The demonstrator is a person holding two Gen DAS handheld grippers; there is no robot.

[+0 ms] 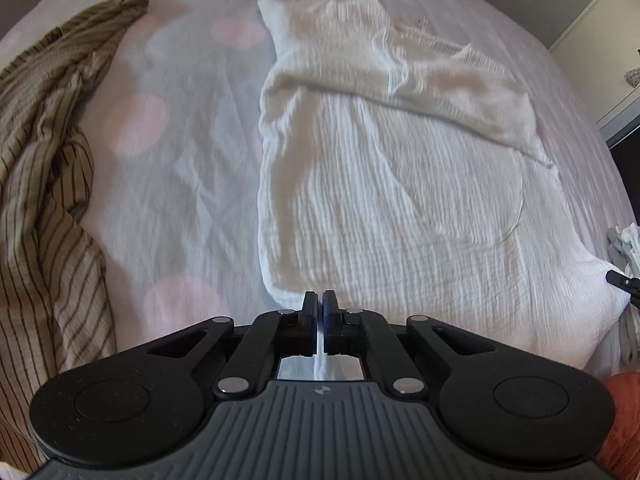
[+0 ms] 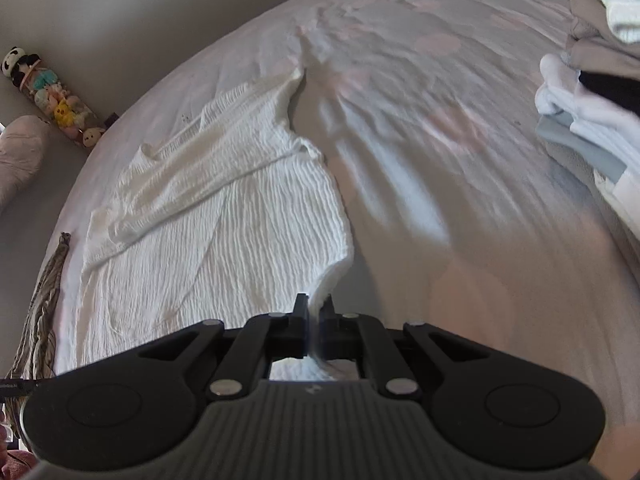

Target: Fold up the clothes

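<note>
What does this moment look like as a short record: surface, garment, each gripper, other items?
surface: bed sheet, pale with pink dots
garment: white crinkled top, spread flat, far part folded over
left gripper: fingers shut on the top's near hem
right gripper: fingers shut on the hem's right corner
other clothes: striped olive garment at left; pile of laundry at right
beside bed: soft toys

A crinkled garment (image 1: 380, 184) lies spread on the bed (image 1: 180, 184). Left of the garment lies a striped cloth (image 1: 44, 184), apart from it. Right of the garment, near the bed's edge, sits a pile of folded clothes (image 2: 592, 120). Soft toys (image 2: 52, 96) stand beyond the bed, behind the garment.
</note>
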